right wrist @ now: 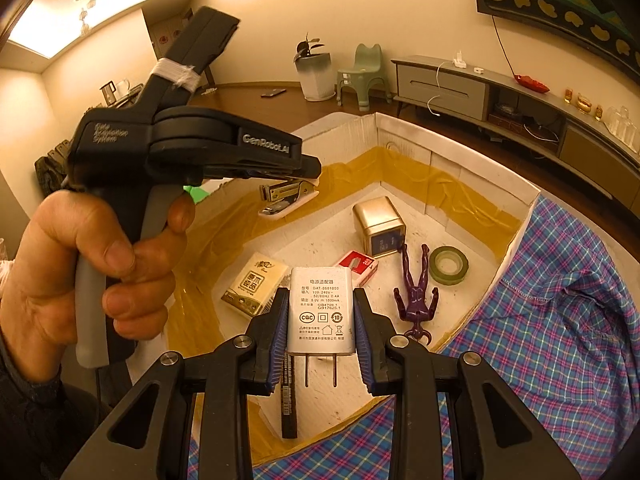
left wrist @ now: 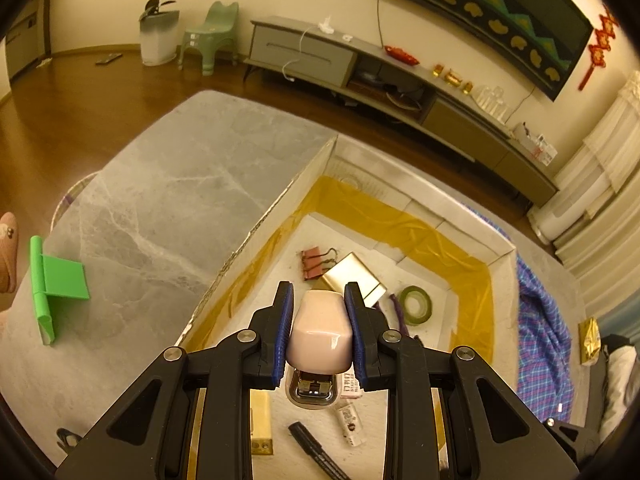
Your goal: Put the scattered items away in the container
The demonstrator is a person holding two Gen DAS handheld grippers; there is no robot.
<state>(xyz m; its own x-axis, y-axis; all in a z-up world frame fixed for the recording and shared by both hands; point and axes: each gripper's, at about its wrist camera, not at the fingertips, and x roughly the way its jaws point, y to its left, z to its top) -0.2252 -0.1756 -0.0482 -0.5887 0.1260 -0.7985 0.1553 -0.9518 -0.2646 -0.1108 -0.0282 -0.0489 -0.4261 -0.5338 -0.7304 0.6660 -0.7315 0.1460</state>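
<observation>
- While the left gripper (left wrist: 319, 316) hangs over the box (left wrist: 288, 200), its jaws are pinched on a pale pink stapler (left wrist: 318, 332), held above the box floor. Below it lie a binder clip (left wrist: 314, 264), a gold case (left wrist: 356, 278), a roll of green tape (left wrist: 416, 305) and a black marker (left wrist: 316, 450). A green holder (left wrist: 56, 284) sits outside on the grey table (left wrist: 160, 184), well apart from the box.
- In the right wrist view, the right gripper (right wrist: 321, 320) clamps a white charger (right wrist: 321, 312), prongs pointing back toward the camera, above the box floor. A hand (right wrist: 80, 268) holds the left gripper, the stapler jutting from its jaws over the box's far side. A purple figure (right wrist: 416, 296) and a small gold tin (right wrist: 378, 224) already lie inside.
- Judged step: both items are over the box, ready for dropping. Next calls for lowering a little and spreading each pair of jaws; the green holder looks left to fetch.
</observation>
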